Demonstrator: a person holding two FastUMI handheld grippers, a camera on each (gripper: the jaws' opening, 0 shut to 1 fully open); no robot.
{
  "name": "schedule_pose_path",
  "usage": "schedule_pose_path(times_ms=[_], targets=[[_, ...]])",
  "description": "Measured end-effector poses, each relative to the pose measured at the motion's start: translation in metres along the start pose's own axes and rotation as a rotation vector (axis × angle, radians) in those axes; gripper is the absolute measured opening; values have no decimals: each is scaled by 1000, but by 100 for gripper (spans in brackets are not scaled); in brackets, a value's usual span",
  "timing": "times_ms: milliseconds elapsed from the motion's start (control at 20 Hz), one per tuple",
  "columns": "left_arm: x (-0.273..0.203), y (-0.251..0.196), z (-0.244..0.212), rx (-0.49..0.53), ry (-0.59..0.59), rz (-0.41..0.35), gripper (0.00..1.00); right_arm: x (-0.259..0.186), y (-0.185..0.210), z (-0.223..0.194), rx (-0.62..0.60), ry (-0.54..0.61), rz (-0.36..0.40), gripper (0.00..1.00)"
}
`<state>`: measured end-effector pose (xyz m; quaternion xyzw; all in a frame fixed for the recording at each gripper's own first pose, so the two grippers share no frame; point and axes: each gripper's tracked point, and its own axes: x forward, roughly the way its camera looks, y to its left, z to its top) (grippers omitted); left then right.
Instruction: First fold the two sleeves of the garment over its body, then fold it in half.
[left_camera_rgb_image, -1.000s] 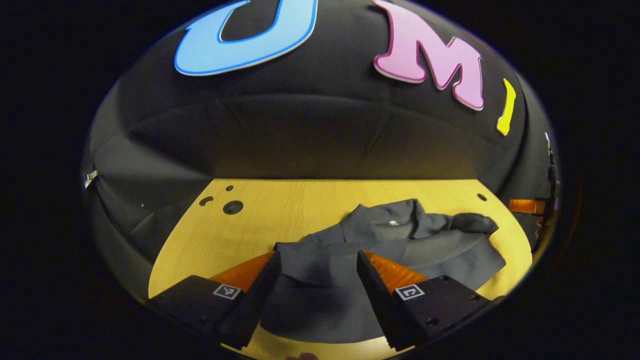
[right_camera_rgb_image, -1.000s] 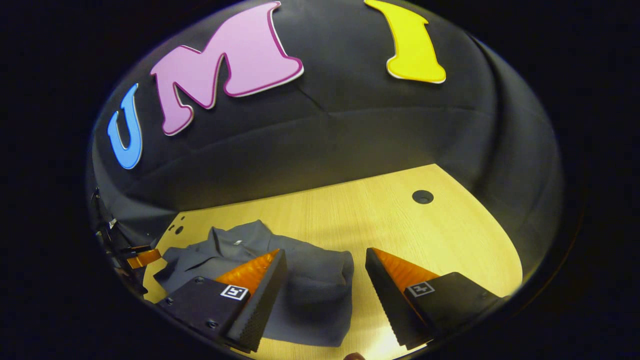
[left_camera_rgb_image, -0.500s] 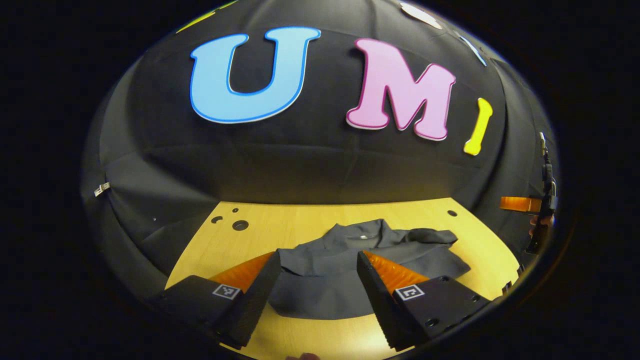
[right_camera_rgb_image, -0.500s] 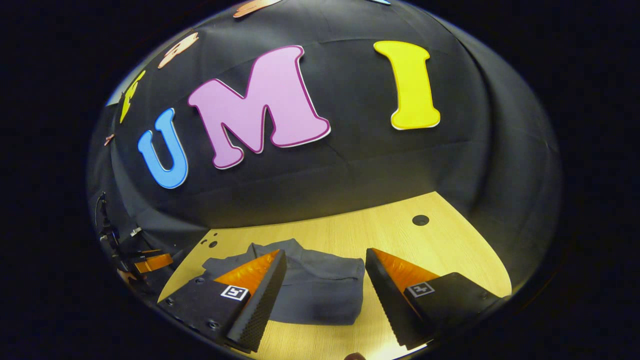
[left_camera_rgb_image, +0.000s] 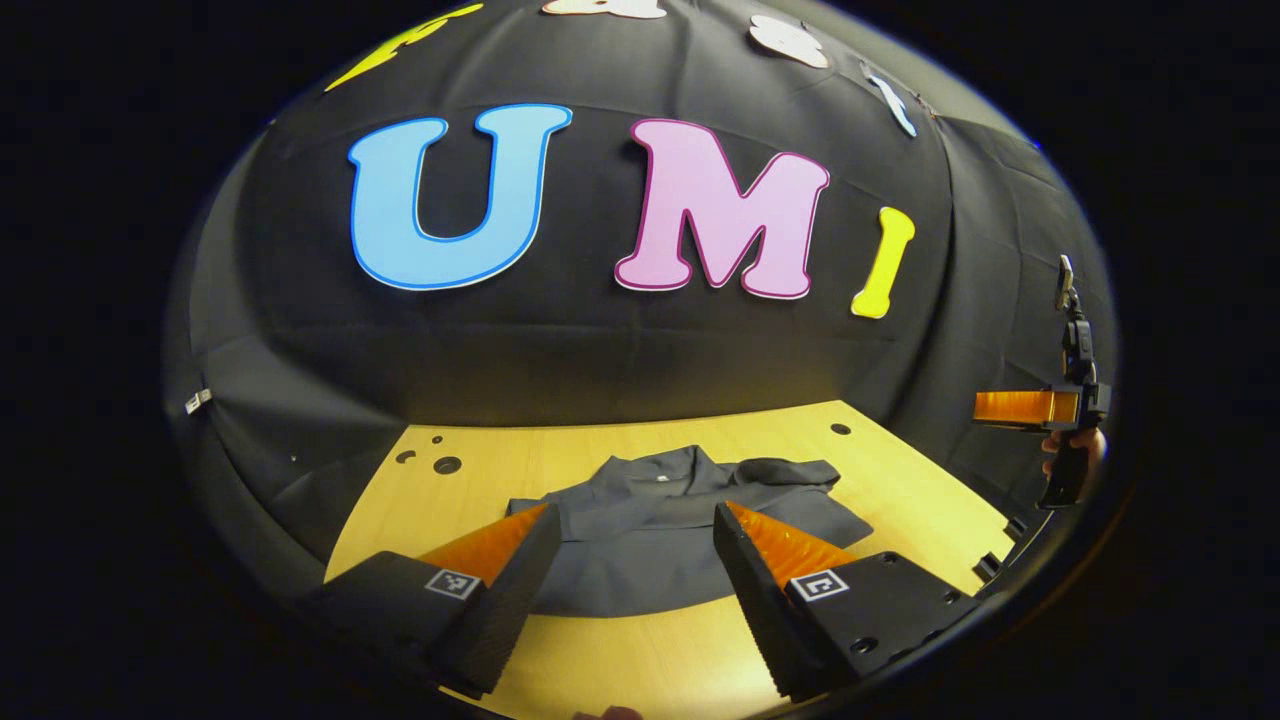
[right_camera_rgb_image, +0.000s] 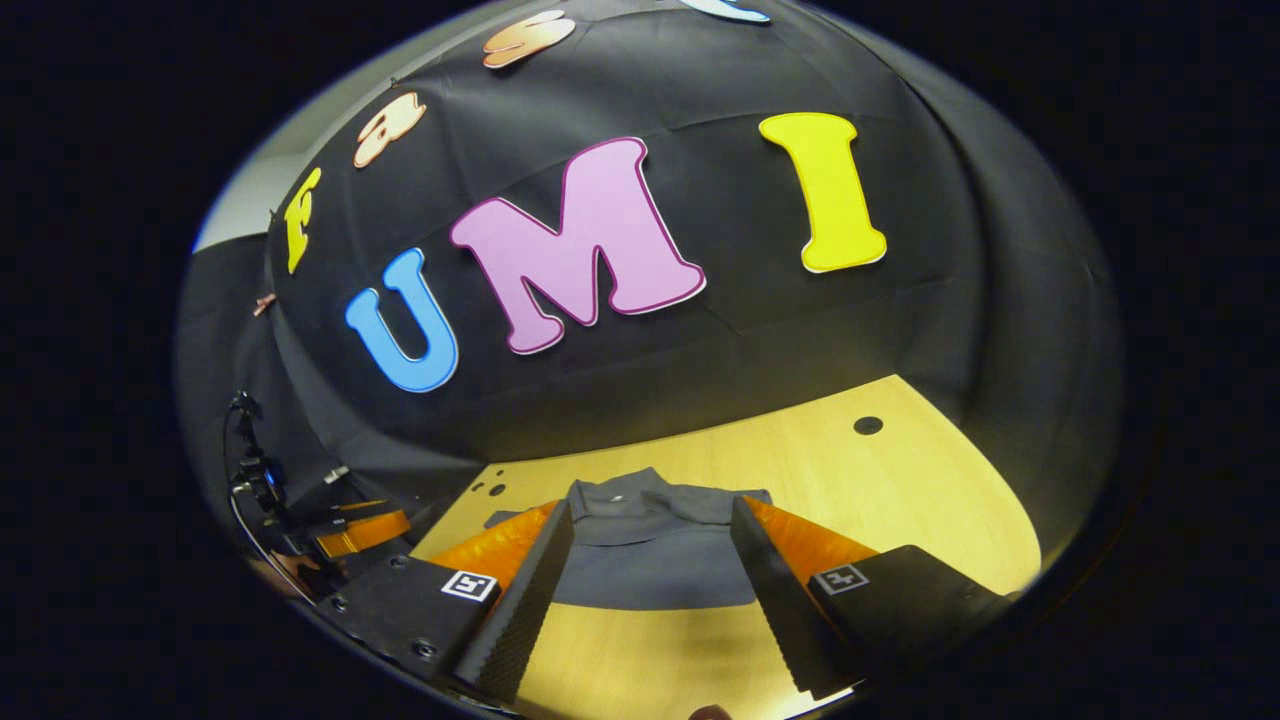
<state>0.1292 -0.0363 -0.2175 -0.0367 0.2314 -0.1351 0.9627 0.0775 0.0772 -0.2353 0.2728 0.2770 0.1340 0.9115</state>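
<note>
A dark grey collared garment (left_camera_rgb_image: 650, 530) lies flat on the wooden table (left_camera_rgb_image: 900, 490), collar at the far side and a sleeve laid across its right shoulder. My left gripper (left_camera_rgb_image: 633, 515) hovers open above and before its near edge, holding nothing. In the right gripper view the same garment (right_camera_rgb_image: 655, 550) lies between the fingers of my right gripper (right_camera_rgb_image: 650, 510), which is open, raised and apart from the cloth. The right gripper (left_camera_rgb_image: 1030, 407) also appears at the far right of the left gripper view, held by a hand (left_camera_rgb_image: 1075, 450). The left gripper (right_camera_rgb_image: 365, 532) sits low at the left of the right gripper view.
Round holes mark the table (right_camera_rgb_image: 930, 480) at the back left (left_camera_rgb_image: 447, 465) and back right (right_camera_rgb_image: 868, 425). Bare wood lies in front of the garment and on both sides. Black cloth walls close the booth behind the table.
Both grippers have drawn back and up from the garment, which now looks smaller and farther off. The garment stays on the table. Both stay open.
</note>
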Motion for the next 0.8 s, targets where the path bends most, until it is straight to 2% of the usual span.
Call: schedule_pose_path(times_ms=[350, 800], targets=[[-25, 8, -31, -142, 46, 23, 96, -18, 8, -19, 59, 20, 9, 98], [-31, 23, -46, -142, 87, 50, 96, -13, 5, -31, 80, 43, -9, 98]])
